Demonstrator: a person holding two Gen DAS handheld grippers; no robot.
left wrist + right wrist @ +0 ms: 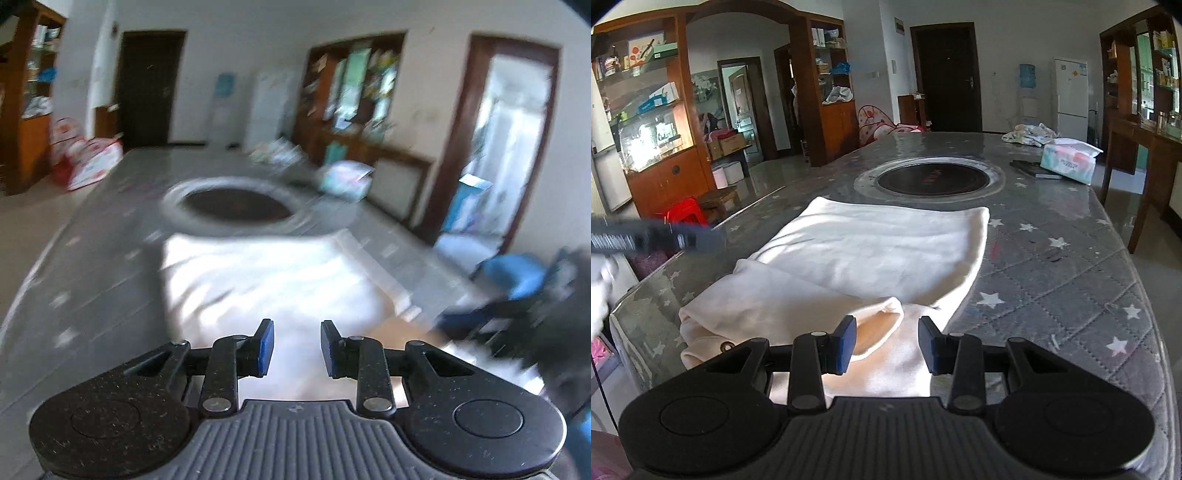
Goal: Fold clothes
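A cream-white garment [871, 251] lies partly folded on the grey star-patterned table cover [1052, 266], with a cuff end [882, 321] near the front edge. My right gripper [887, 341] hovers just above that cuff, open, nothing between its blue pads. In the blurred left wrist view the same garment [266, 280] stretches ahead, and my left gripper [297, 347] is open and empty above its near end. The left gripper's body [657, 238] shows as a blurred dark bar at the left of the right wrist view.
A round dark hotplate [932, 179] is set into the table beyond the garment. A tissue box [1069, 162], a dark flat object [1032, 168] and a bundle of patterned cloth [1030, 133] sit at the far right. A blue chair [517, 277] stands right of the table.
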